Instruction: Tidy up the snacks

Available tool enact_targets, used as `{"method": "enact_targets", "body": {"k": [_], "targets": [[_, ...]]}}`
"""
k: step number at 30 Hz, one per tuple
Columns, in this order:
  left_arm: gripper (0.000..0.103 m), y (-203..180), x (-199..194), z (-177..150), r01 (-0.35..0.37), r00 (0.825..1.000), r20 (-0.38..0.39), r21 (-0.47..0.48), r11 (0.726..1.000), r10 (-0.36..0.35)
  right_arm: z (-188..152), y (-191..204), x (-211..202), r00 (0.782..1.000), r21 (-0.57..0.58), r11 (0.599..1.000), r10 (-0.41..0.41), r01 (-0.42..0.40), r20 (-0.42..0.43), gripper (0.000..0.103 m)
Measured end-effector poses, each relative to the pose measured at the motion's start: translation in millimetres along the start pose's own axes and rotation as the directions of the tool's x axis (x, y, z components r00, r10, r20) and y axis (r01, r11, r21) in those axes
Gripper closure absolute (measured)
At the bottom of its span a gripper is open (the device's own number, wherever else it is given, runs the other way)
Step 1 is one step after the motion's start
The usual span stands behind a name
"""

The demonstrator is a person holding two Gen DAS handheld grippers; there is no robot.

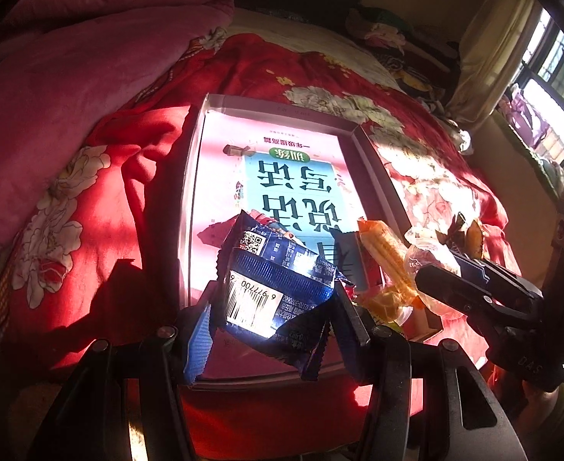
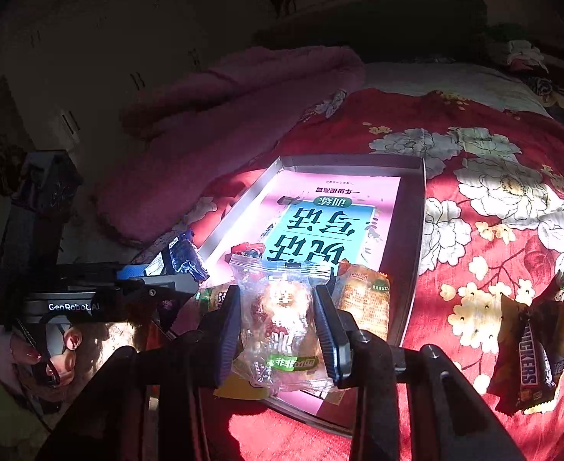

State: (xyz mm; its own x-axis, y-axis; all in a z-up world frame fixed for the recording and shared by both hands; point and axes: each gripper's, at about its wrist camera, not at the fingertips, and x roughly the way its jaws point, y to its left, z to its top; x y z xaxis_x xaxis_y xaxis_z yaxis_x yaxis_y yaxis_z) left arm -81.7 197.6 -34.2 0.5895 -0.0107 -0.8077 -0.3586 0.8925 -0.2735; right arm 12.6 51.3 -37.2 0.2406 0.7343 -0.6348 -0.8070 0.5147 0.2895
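Lower part of the book cover [image 1: 282,176] in the box [image 1: 193,176] is hidden behind the blue packet [image 1: 274,288]. Window [image 1: 558,88] cut off at right edge.

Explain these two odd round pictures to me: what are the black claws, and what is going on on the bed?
No robot here: a person holds a two-finger gripper in each hand, with a wide-angle camera on each looking along its fingers. One picture is from the left gripper, clamped on a blue snack packet. The other is from the right gripper, clamped on a clear snack bag. Both hang over a shallow box lying on a red flowered quilt. An orange snack pack already lies in the box; a Snickers bar waits on the quilt.
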Motion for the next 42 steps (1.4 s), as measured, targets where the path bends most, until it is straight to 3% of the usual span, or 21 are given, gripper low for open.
{"method": "enact_targets", "body": {"k": [22,42], "targets": [[0.046,-17,17,-6,-0.009,0.999,-0.034,0.070,0.998,0.012,-2,3,29,0.998,-0.042,0.999,-0.001,-0.002,-0.065,0.065],[0.045,-23,25,-8,0.006,0.999,-0.047,0.091,0.996,-0.002,-3,0,16,0.999,-0.047,0.999,-0.020,0.018,-0.034,0.059]]}}
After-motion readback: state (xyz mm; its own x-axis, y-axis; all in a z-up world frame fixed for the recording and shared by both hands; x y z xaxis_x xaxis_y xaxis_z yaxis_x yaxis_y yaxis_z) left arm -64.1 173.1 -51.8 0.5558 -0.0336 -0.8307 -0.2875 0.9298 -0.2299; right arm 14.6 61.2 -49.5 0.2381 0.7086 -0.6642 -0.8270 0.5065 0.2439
